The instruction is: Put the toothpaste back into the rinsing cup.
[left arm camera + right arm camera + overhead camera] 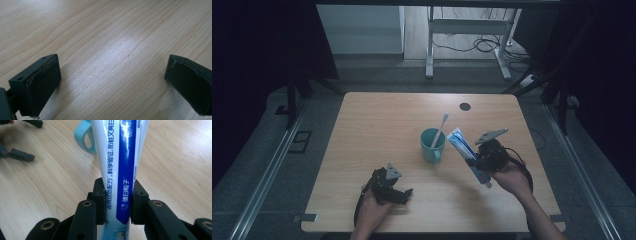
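A white and blue toothpaste tube (467,152) is clamped in my right gripper (479,162), just right of a teal mug (432,145) that holds a white toothbrush (440,129). The right gripper view shows both pads pressing the toothpaste tube (120,170) near its lower end, with the teal mug's handle (83,138) behind it. My left gripper (404,195) rests low over the wooden table (377,130) near the front edge, jaws pointing right. In the left gripper view its fingers (37,82) stand wide apart with bare wood between them.
A small dark round hole (465,106) sits near the table's far edge. Beyond the table a white desk frame (467,40) and cables lie on the floor. In the right gripper view the left gripper (17,155) lies at the far left.
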Motion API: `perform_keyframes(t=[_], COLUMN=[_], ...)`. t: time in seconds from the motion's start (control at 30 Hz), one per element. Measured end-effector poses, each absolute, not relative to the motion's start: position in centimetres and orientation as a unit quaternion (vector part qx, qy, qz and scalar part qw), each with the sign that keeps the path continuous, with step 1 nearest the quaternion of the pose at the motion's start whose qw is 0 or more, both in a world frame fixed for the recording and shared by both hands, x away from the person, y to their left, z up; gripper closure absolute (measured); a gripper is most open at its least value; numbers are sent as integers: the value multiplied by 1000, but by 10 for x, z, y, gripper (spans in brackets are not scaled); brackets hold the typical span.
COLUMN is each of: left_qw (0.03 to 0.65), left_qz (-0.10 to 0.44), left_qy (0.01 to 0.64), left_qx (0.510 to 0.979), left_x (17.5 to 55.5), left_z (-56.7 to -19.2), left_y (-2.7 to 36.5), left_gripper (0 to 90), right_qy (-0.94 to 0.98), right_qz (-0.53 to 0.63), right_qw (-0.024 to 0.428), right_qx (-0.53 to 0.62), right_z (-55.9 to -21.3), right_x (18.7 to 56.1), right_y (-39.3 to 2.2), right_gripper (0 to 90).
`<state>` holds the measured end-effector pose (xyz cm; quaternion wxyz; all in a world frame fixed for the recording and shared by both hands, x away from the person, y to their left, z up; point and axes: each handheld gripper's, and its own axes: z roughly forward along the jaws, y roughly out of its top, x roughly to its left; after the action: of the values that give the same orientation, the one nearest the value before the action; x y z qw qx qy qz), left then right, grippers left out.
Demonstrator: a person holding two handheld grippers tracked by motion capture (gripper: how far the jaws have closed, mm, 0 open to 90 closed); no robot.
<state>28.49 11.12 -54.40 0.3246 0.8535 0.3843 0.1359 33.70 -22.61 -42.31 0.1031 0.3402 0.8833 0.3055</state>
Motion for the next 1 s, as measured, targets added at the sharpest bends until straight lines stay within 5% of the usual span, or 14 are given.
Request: perform_keyframes(t=[1.0], left_qw=[325], left_qz=[136], left_qy=[384], left_qx=[853], left_x=[285], left_z=[-544], left_y=[111], left_gripper=[7], right_qy=[853], right_qz=[390], right_qw=[126], right_qx=[323], right_z=[-400], right_x=[353], right_y=[-192], right_gripper=[706])
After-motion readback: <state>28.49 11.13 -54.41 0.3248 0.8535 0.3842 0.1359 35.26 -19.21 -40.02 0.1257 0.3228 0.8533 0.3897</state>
